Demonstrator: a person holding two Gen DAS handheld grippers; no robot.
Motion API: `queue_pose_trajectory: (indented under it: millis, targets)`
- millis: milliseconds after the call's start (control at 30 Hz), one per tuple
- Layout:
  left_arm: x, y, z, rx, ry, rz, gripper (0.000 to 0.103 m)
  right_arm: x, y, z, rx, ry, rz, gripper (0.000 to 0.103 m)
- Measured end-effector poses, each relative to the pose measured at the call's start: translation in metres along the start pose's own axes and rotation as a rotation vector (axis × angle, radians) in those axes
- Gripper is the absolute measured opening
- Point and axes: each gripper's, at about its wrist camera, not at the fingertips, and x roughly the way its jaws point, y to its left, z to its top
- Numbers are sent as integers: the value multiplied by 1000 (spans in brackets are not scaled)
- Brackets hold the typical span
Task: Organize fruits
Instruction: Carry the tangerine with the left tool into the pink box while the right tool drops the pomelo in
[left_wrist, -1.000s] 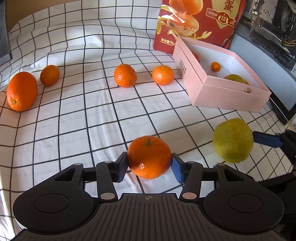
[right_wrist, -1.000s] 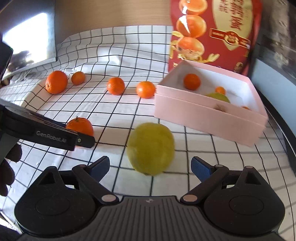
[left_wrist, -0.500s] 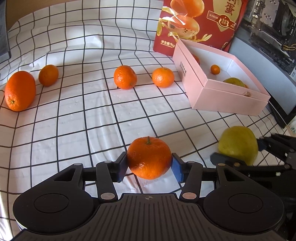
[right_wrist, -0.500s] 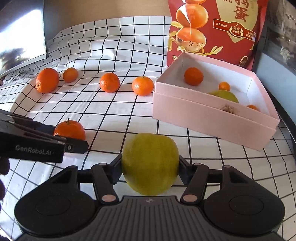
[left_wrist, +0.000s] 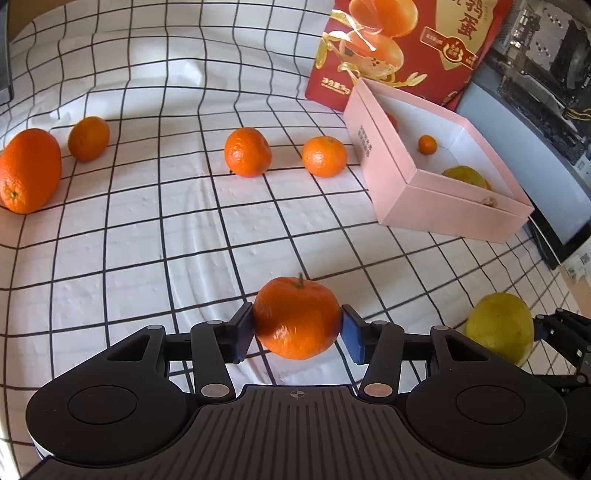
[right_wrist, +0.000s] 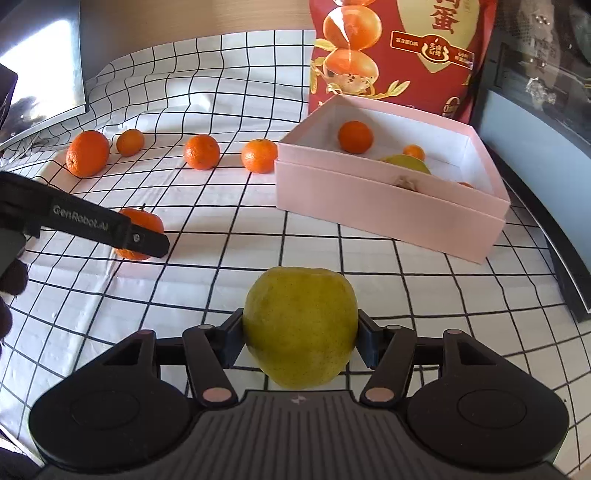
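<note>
My left gripper (left_wrist: 297, 328) is shut on an orange tangerine (left_wrist: 297, 317) with a stem, held just above the checked cloth. My right gripper (right_wrist: 300, 338) is shut on a yellow-green pear (right_wrist: 300, 325), also low over the cloth. The pear also shows at the right edge of the left wrist view (left_wrist: 500, 326). The tangerine and the left gripper's finger show in the right wrist view (right_wrist: 142, 223). An open pink box (right_wrist: 388, 206) stands ahead on the right with an orange (right_wrist: 355, 136), a small orange (right_wrist: 413, 151) and a green fruit (right_wrist: 406, 162) inside.
Several oranges lie in a row on the cloth: a large one (left_wrist: 27, 170), then smaller ones (left_wrist: 88, 137), (left_wrist: 247, 151), (left_wrist: 324, 156). A red printed bag (left_wrist: 399, 48) stands behind the box. A dark monitor edge (right_wrist: 546, 229) runs along the right.
My right gripper has closed on the pear and lifted it slightly. My left gripper still holds the tangerine and has risen a little.
</note>
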Motion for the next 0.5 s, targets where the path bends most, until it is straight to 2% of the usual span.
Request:
queue_pose_trajectory:
  millis: [133, 500]
  targets:
    - [-2, -1, -4, 11, 15, -7, 54, -1, 0, -1, 1, -4, -4, 60]
    - [-4, -4, -7, 46, -17, 4, 54, 4, 1, 2, -18, 1, -4, 60]
